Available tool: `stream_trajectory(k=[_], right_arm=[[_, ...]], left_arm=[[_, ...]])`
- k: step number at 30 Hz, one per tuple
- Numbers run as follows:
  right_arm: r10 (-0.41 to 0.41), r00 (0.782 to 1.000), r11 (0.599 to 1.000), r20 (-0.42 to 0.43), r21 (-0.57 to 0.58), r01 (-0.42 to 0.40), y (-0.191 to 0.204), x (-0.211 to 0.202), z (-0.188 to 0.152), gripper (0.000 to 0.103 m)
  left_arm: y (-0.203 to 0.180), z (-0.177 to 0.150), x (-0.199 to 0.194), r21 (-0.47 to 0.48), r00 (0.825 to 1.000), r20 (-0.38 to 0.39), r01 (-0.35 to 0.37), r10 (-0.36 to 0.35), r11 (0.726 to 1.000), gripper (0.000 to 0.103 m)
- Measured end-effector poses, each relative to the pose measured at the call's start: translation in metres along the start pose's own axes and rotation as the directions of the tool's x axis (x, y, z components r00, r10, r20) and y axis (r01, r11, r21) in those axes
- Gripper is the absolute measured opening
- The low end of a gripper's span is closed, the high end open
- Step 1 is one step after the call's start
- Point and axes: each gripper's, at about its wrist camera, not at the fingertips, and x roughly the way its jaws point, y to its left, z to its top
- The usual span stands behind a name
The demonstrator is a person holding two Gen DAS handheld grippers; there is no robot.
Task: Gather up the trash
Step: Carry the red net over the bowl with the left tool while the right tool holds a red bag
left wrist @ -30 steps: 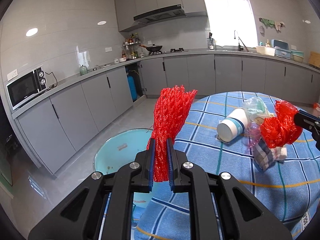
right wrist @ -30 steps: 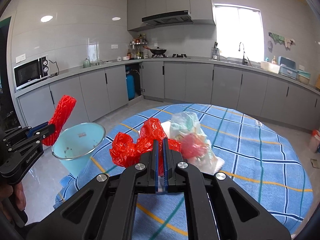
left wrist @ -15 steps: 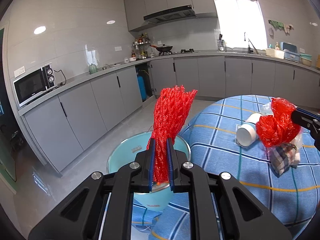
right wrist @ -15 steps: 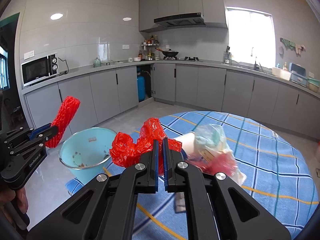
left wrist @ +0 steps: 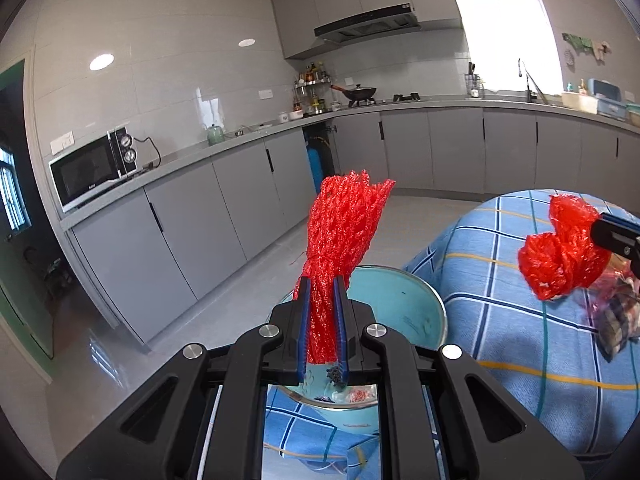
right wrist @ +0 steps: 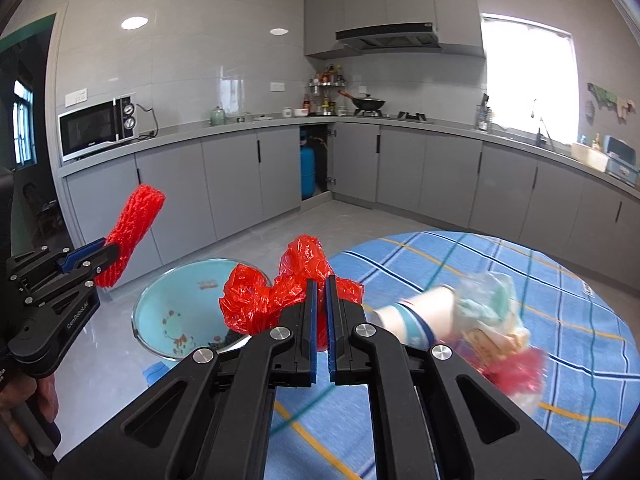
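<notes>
My left gripper [left wrist: 323, 292] is shut on a red foam net sleeve [left wrist: 345, 224] and holds it upright over the light blue trash bin [left wrist: 404, 304] beside the table. The sleeve also shows in the right wrist view [right wrist: 134, 224]. My right gripper [right wrist: 321, 292] is shut on a crumpled red plastic bag [right wrist: 280, 292], held above the table edge near the bin [right wrist: 176, 312]. The bag shows in the left wrist view [left wrist: 560, 256]. A paper cup [right wrist: 416, 316] and clear plastic wrappers [right wrist: 496, 320] lie on the table.
The round table has a blue checked cloth [right wrist: 540, 280]. Grey kitchen cabinets [left wrist: 240, 208] run along the walls, with a microwave [left wrist: 90, 172] on the counter. Grey floor [left wrist: 240, 304] lies between the cabinets and the bin.
Both grippers have moved left toward the bin. The left one now holds the net sleeve over the bin's opening, and the red bag has come close to the bin's rim.
</notes>
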Motion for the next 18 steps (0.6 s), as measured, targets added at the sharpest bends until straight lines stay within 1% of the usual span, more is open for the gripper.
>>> stream_trajectory(k=[8, 14, 18], right_arm=[[0.048, 0.999, 0.999, -0.013, -0.014, -0.048, 0.019, 0.025, 0.011, 0.005], [0.071, 0.997, 0.997, -0.027, -0.024, -0.072, 0.031, 0.042, 0.019, 0.005], [0.083, 0.996, 0.996, -0.039, -0.029, -0.084, 0.039, 0.055, 0.021, 0.005]], left_arm=[[0.017, 0.004, 0.016, -0.014, 0.999, -0.02, -0.028, 0.028, 1.0, 0.011], [0.028, 0.003, 0.031, -0.019, 0.997, -0.049, -0.052, 0.051, 0.998, 0.011], [0.032, 0.003, 0.041, -0.003, 0.995, -0.056, -0.082, 0.082, 0.997, 0.012]])
